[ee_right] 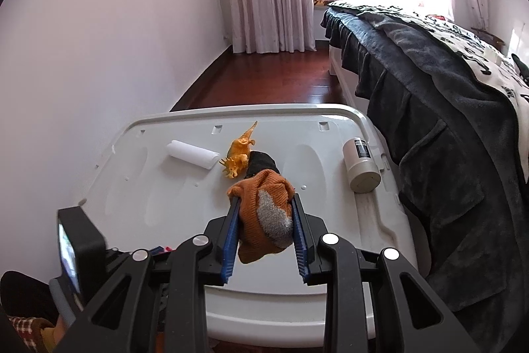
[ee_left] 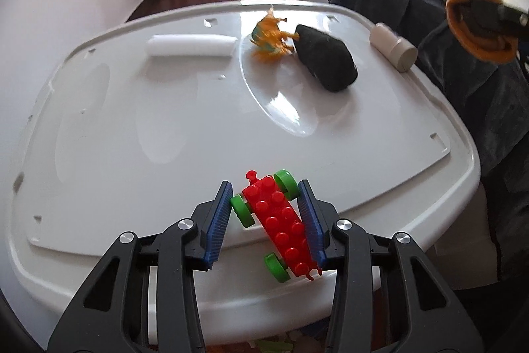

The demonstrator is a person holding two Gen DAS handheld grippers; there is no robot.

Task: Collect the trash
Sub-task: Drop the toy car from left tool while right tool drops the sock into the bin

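The left gripper (ee_left: 264, 214) sits low over the near edge of the white lid (ee_left: 132, 128), its blue pads clamped on a red toy car with green wheels (ee_left: 279, 220), held diagonally. The right gripper (ee_right: 264, 227) is raised above the lid's middle, jaws closed on an orange and grey sock (ee_right: 264, 214).

Toward the far edge lie a white roll (ee_left: 191, 46), an orange dinosaur (ee_left: 271, 37) and, touching it, a black sock (ee_left: 325, 62). A cream cylinder (ee_left: 393, 47) lies at the right edge, beside the bed's dark blanket (ee_right: 439, 134). The lid's left half is bare.
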